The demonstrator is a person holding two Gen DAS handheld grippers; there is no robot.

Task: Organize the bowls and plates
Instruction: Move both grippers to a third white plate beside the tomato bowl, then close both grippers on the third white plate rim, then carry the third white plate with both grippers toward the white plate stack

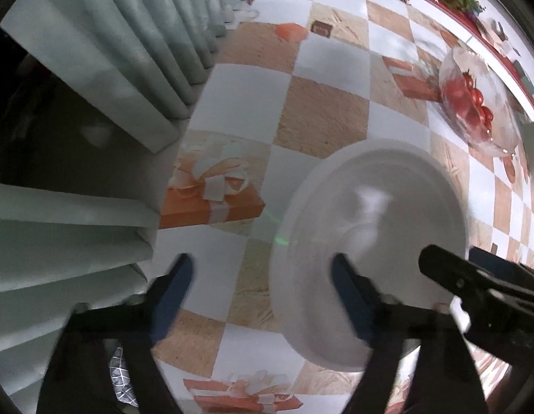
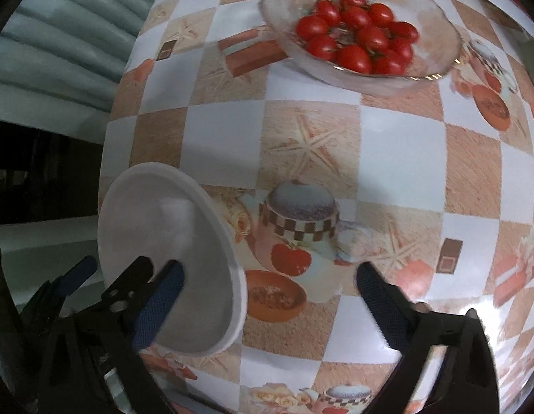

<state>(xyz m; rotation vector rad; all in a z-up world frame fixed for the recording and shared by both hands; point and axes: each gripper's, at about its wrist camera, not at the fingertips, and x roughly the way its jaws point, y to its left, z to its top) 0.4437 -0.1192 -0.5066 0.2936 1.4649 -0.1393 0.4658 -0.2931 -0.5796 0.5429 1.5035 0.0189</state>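
A checkered tablecloth [image 2: 232, 131] carries a white plate [image 2: 170, 262] near, a glass tomato bowl [image 2: 363, 27] far. The left gripper [image 1: 263, 276] and right gripper [image 2: 267, 286] each straddle a plate rim, jaws part-open, gripping nothing.

I read this as a home dining spot: worktop under a checked oilcloth [image 2: 398, 145] printed with teapots and gifts, glass bowl of tomatoes [image 2: 360, 31], pleated curtains [image 1: 104, 58] alongside.

Checkered orange-and-white tablecloth [image 2: 398, 138] on the table — pale pleated curtain [image 1: 104, 55] beside it, dim light.
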